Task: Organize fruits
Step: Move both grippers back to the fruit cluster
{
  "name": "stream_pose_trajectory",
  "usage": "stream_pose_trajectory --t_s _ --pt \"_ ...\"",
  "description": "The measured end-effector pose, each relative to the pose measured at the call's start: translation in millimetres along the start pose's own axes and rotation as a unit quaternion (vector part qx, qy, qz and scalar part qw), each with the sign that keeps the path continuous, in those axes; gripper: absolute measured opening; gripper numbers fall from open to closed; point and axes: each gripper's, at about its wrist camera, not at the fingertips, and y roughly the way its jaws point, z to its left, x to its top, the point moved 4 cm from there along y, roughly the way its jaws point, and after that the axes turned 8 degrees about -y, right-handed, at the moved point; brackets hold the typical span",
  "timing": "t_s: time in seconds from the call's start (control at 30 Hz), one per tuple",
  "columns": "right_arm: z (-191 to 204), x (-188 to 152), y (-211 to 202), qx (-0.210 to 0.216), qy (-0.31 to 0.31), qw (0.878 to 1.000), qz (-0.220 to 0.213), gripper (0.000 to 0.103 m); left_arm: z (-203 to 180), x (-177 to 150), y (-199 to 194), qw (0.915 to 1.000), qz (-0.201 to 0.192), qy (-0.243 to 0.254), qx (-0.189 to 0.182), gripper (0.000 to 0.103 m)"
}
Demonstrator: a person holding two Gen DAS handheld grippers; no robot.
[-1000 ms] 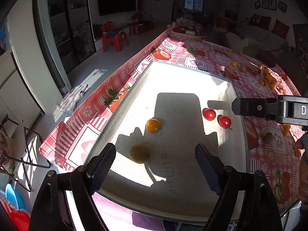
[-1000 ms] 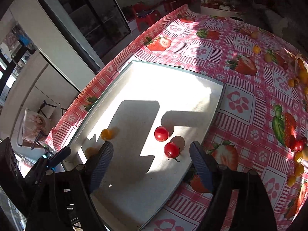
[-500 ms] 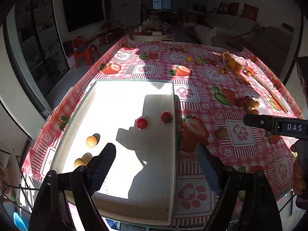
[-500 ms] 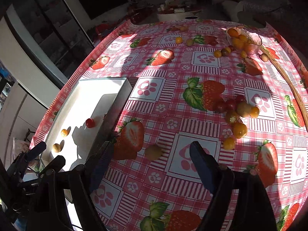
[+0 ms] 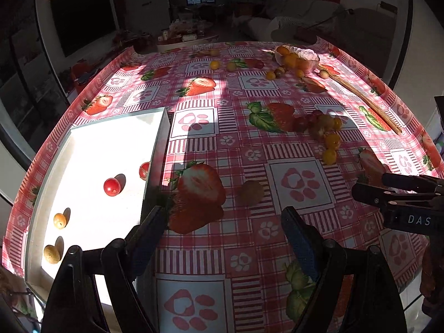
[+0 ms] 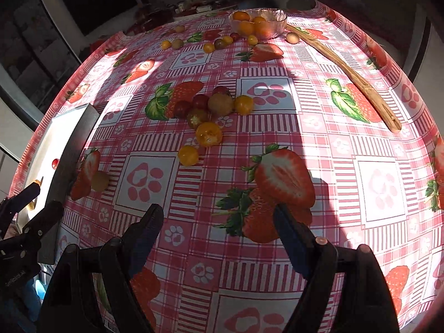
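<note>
Both empty, spread tools swung off the tray (image 5: 155, 149); only the left view shows its tomatoes (image 5: 111, 186)

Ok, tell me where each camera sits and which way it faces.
Left wrist: on the left claw, angled down at the white tray; the right claw shows at the right edge.
Right wrist: on the right claw, angled down at the tablecloth; the left claw shows at the left edge.
Shared: tray, fruit cluster.

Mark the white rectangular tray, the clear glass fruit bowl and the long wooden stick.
white rectangular tray (image 5: 111, 138), left wrist view, bare floor.
clear glass fruit bowl (image 6: 279, 19), right wrist view, right rim.
long wooden stick (image 6: 344, 68), right wrist view, mid-shaft.
</note>
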Motion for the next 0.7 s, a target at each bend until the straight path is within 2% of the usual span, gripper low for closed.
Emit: stream_pose_trajectory --t_s 0.2,0.37,0.57,0.7 --pt "7.3 2.4 8.1 -0.005 -0.026 1.000 -0.008 0.084 -10.5 2.7 21.5 0.9998 0.005 0.015 0.011 0.085" --pt "16.3 10.5 14.3 -0.002 -0.037 0.999 -0.015 0.075 -14.8 5.3 39.1 0.9992 0.011 0.029 0.027 0.085" --pt "28.5 24.5 24.7 -0.002 -0.050 0.999 -0.021 0.066 -16.8 8.6 48.9 0.9995 0.012 0.022 0.017 0.085" --pt "32.9 33.7 31.6 -0.008 -0.053 0.998 -0.023 0.064 -17.8 11.8 52.2 0.9998 0.010 0.015 0.011 0.085"
